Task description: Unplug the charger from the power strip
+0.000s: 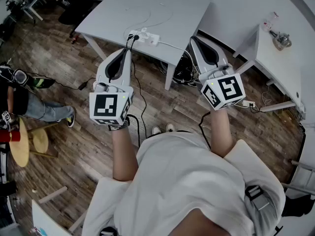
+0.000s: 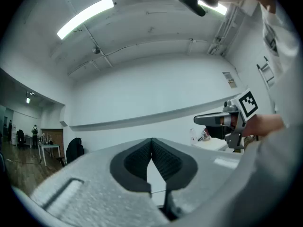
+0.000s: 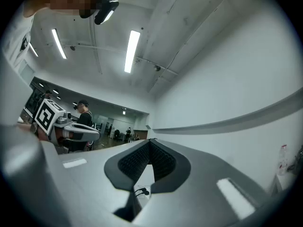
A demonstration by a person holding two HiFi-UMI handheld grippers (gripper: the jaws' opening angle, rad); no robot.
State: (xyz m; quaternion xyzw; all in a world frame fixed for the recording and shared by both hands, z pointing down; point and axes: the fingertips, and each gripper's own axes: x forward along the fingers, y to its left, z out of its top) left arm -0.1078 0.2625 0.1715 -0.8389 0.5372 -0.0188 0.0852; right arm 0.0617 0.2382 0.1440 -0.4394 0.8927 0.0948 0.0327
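While both grippers were held out over the wood floor [image 1: 59,58], the power strip [image 1: 146,36] lay right at the near edge of the white table [image 1: 162,4]. The black charger [image 1: 133,35] was plugged into its left end, and the charger's black cable [image 1: 140,90] dropped over the edge to the floor. The left gripper [image 1: 129,50] had its jaws closed, pads together w/ nothing btwn them, tips just short of the table edge and just beside the charger as seen from the head view. The right gripper [image 1: 193,39] was likewise closed and empty, tips beside the table's right edge, apart from the strip. The tabletop behind the strip was mostly bare, w/ a thin white wire [image 1: 147,16] looping on it. A gap ran btwn this table and a second white table [image 1: 275,63] at right; cables [image 1: 184,73] bunched under the first. A bottle [image 1: 271,19] stood on the second table, contents too small to tell. A stool [image 1: 22,144] and a seated person [image 1: 34,104] were well off to the left. Markings: black-and-white squares on each gripper's cube; a wall sign [image 2: 230,79] was too small to read.
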